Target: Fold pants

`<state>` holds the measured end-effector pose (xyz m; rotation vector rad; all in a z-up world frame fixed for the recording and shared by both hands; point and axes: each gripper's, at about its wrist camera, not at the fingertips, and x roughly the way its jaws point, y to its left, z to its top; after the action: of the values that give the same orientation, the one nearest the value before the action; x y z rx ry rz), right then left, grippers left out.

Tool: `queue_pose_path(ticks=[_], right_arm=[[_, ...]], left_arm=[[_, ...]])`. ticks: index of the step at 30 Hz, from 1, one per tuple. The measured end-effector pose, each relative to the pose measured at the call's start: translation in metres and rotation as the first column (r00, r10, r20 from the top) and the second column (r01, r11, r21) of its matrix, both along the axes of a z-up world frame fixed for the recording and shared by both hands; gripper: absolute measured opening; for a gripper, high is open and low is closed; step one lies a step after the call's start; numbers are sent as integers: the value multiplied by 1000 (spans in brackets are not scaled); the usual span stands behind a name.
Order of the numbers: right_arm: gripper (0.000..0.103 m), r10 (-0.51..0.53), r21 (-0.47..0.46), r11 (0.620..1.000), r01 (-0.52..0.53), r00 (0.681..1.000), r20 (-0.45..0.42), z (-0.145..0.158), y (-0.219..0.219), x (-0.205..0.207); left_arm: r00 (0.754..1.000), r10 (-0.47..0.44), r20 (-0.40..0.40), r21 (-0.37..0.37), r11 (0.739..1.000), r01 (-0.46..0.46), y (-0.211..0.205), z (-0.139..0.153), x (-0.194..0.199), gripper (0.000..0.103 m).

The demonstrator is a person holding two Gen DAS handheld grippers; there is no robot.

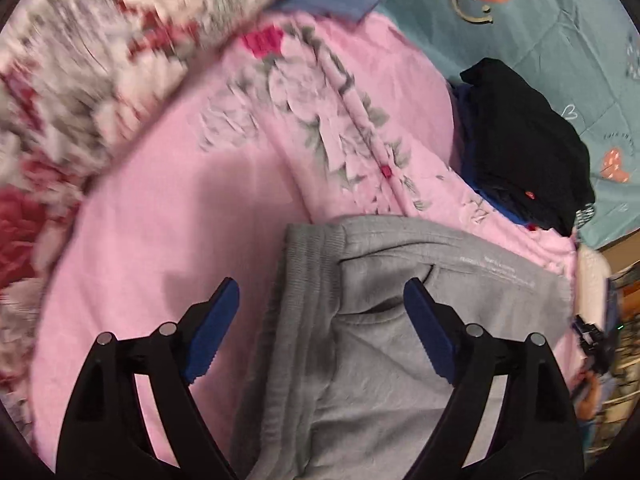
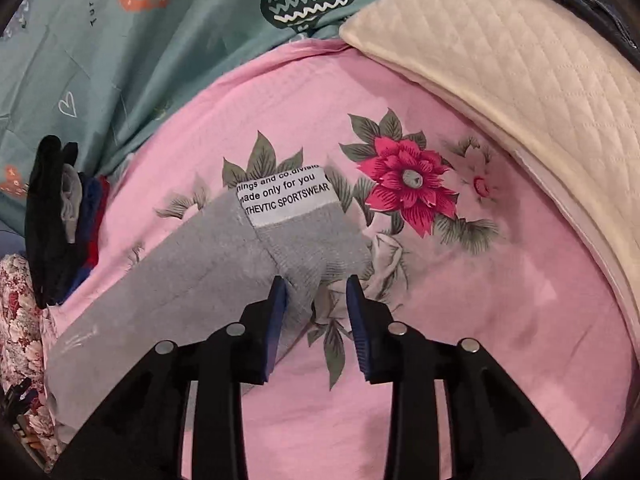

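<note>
Grey sweatpants (image 1: 384, 320) lie on a pink floral bedsheet (image 1: 168, 220). In the left wrist view my left gripper (image 1: 322, 300) is wide open above the ribbed waistband edge, with nothing between its blue pads. In the right wrist view a grey pant leg (image 2: 192, 280) ends in a ribbed cuff with a white printed label (image 2: 290, 198). My right gripper (image 2: 316, 296) is open around the lower corner of that cuff, and the left pad touches the fabric.
A stack of dark folded clothes (image 1: 528, 148) sits at the sheet's right edge and shows in the right wrist view (image 2: 52, 220). A red floral quilt (image 1: 80, 80) is at the left. A cream quilted pillow (image 2: 520, 80) and teal blanket (image 2: 120, 60) border the sheet.
</note>
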<state>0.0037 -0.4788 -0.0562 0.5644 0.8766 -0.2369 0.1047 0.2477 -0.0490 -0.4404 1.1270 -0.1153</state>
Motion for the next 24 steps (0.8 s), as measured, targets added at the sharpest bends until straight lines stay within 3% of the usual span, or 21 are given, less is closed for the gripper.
queue_pose_path(ticks=[2, 4, 7, 10, 15, 18, 19, 22, 24], right_arm=[[48, 15, 29, 999, -16, 999, 42, 14, 11, -6], [49, 76, 6, 997, -77, 995, 65, 28, 29, -6], [50, 190, -42, 981, -187, 978, 89, 48, 65, -2], [51, 292, -51, 956, -288, 948, 127, 61, 104, 3], [52, 470, -71, 883, -464, 873, 129, 64, 170, 26], [52, 592, -178, 797, -577, 804, 48, 59, 219, 46], [52, 635, -218, 756, -617, 773, 15, 57, 237, 54], [52, 756, -293, 602, -743, 649, -91, 45, 288, 80], [52, 788, -354, 510, -784, 591, -172, 35, 314, 101]], left_arm=[[1000, -6, -11, -15, 1000, 6, 2, -9, 9, 86], [1000, -26, -13, -28, 999, 25, 2, -14, 15, 86], [993, -107, -46, -112, 988, 102, -3, -28, 28, 88], [986, -159, -47, -150, 977, 150, -8, -36, 37, 99], [990, -140, 11, -193, 971, 139, -11, -33, 40, 95], [988, -131, 80, -78, 988, 137, -15, -20, 31, 41], [986, -133, 103, -64, 988, 140, -13, -15, 27, 28], [973, -156, 173, -55, 984, 168, -12, -1, 16, 24], [960, -176, 219, -33, 982, 187, -15, 7, 9, 24]])
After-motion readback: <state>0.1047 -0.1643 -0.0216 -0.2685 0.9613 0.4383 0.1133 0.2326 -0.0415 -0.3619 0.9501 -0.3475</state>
